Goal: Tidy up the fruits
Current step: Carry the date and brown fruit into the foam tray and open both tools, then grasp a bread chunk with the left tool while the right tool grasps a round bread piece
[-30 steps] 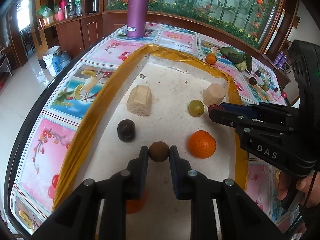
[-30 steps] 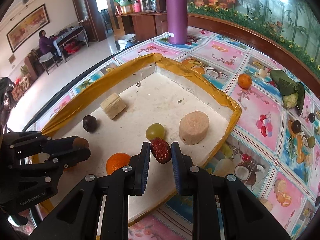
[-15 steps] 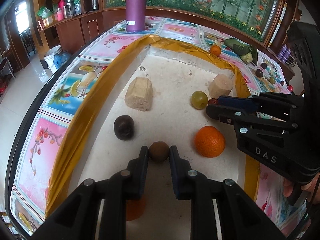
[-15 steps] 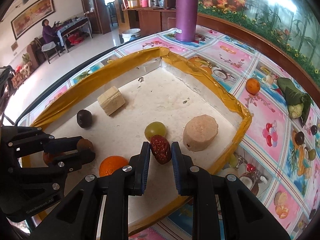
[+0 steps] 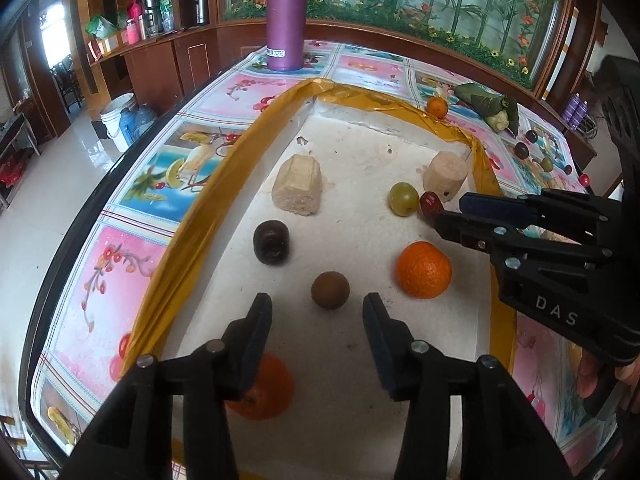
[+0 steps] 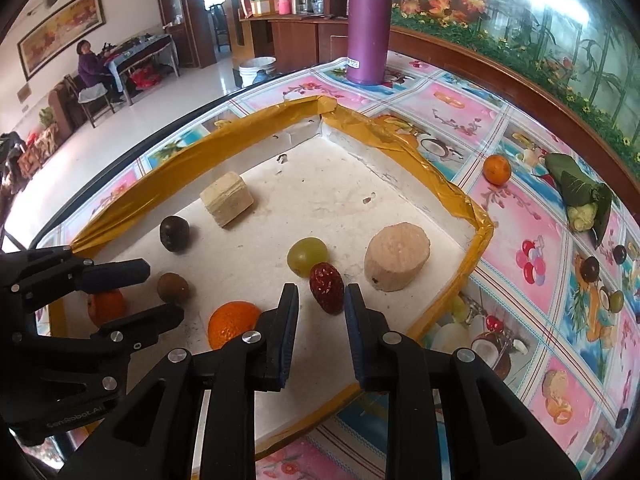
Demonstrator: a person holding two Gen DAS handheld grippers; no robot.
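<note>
A fruit-print cloth covers the table – white tray on it. Left claw opening around the brown fruit; right claw opening beside the red date.

Fruit-print table bears a gold-rimmed tray, purple flask, orange and leaf-wrapped parcel

In tray, gold-taped rim:
- oranges: two
- green grape: one
- red date: one
- small brown round fruit: one
- dark purple fruit: one
- pale blocks: two, one squarish, one round

On worktop outside tray:
- orange: one
- leaf-wrapped bundle: one
- purple flask: one
- small dark fruits: at least two; others too small to count

Hand-held grippers: two, left, right.
</note>
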